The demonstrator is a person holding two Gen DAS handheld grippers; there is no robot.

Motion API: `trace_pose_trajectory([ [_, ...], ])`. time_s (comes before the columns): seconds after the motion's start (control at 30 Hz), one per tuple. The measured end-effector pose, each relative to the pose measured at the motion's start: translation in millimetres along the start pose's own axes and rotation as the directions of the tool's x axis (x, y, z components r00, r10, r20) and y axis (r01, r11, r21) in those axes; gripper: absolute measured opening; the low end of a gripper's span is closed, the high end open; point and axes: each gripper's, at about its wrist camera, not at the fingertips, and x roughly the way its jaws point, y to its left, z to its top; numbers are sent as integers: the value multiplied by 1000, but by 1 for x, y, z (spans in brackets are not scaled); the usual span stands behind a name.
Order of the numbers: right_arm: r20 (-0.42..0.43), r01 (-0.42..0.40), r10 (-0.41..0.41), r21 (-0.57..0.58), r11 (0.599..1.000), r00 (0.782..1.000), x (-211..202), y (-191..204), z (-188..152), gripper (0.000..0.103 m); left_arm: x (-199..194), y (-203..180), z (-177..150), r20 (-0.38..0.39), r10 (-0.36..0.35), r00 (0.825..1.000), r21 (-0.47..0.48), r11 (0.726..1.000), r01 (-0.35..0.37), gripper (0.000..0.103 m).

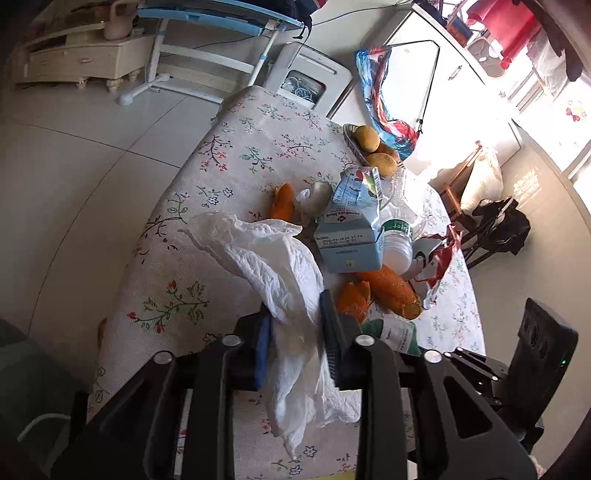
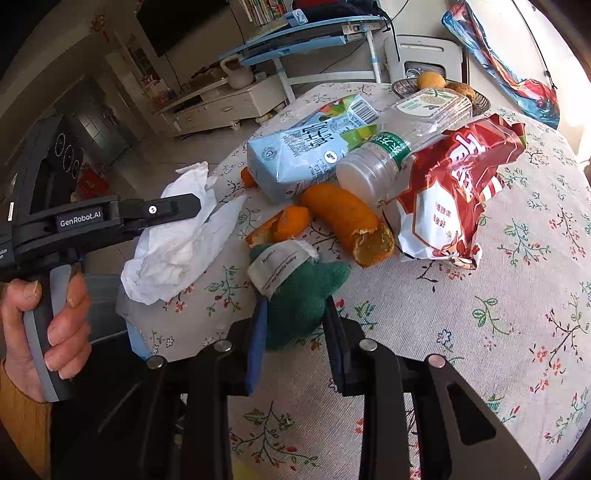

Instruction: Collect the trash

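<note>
My left gripper [image 1: 295, 314] is shut on a crumpled white tissue [image 1: 273, 258] and holds it above the floral table [image 1: 229, 155]; it also shows in the right wrist view [image 2: 177, 236], with the left gripper [image 2: 184, 205] at the left. My right gripper [image 2: 293, 306] is shut on a green felt piece with a white label [image 2: 303, 288], low over the table [image 2: 480, 332]. Trash lies in a pile: a blue milk carton [image 2: 299, 147], a clear plastic bottle [image 2: 391, 155], a red snack bag [image 2: 450, 192] and orange peels [image 2: 347, 221].
A bowl of fruit [image 1: 369, 144] stands at the table's far edge. A white appliance [image 1: 310, 77] and a blue desk [image 1: 221, 18] stand beyond it. A black bag on a stand [image 1: 498, 225] is on the floor to the right.
</note>
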Motion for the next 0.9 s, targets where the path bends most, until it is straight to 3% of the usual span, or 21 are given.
trace_pose_trajectory([
  [0.03,-2,0,0,-2,1000,1000,2,1,1,30,1,-3,-1,1,48,999,16,999,-48,73],
  [0.07,-4,0,0,-4,1000,1000,3,1,0,30,2,-3,-1,2,86,996,26,996,-86,82],
  [0.23,-9,-3,3,-6,1000,1000,4,0,1,30,3,10,3,-14,139,990,0,990,-139,82],
  [0.47,-15,-7,7,2,1000,1000,6,-1,0,30,6,23,15,36,197,980,-34,980,-196,84],
  [0.63,-16,-11,12,8,1000,1000,6,-3,-1,30,-4,16,23,81,282,956,-1,959,-283,84],
  [0.7,-17,-16,16,11,1000,1000,6,-5,-1,30,-19,13,23,96,256,962,-3,966,-257,84],
  [0.77,-19,-18,18,12,1000,1000,7,-6,-1,30,-16,16,24,51,225,973,1,974,-225,83],
  [0.8,-20,-17,17,10,1000,1000,7,-6,-1,30,-10,17,24,18,225,974,2,974,-226,80],
  [0.9,-20,-17,17,10,1000,1000,8,-6,-1,30,11,18,25,-21,213,977,-19,977,-213,52],
])
